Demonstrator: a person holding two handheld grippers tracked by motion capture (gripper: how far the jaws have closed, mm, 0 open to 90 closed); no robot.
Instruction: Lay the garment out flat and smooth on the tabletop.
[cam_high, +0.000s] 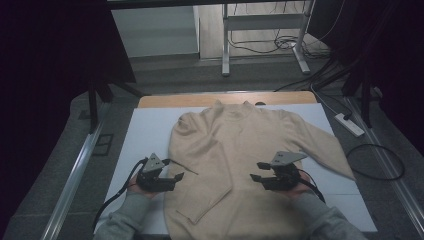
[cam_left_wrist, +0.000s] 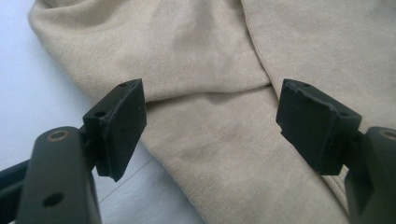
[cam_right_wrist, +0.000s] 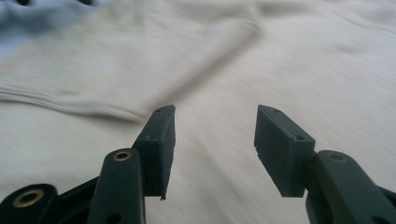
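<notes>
— Where's the sweater (cam_high: 250, 150)?

— Flat on the white sheet (cam_high: 145, 135) over the table (cam_high: 165, 100), collar away from me, one sleeve (cam_high: 202, 192) already folded across the body. My left gripper (cam_high: 172, 177) hangs at that sleeve's edge, my right gripper (cam_high: 260, 172) over the lower body; both sets of fingers are spread wide, grasping nothing.

— How would you fold well?

— I judge the next move is a pinch: bite only the top layer near a seam, lift both sides evenly, and lay it over without dragging the cloth
</notes>
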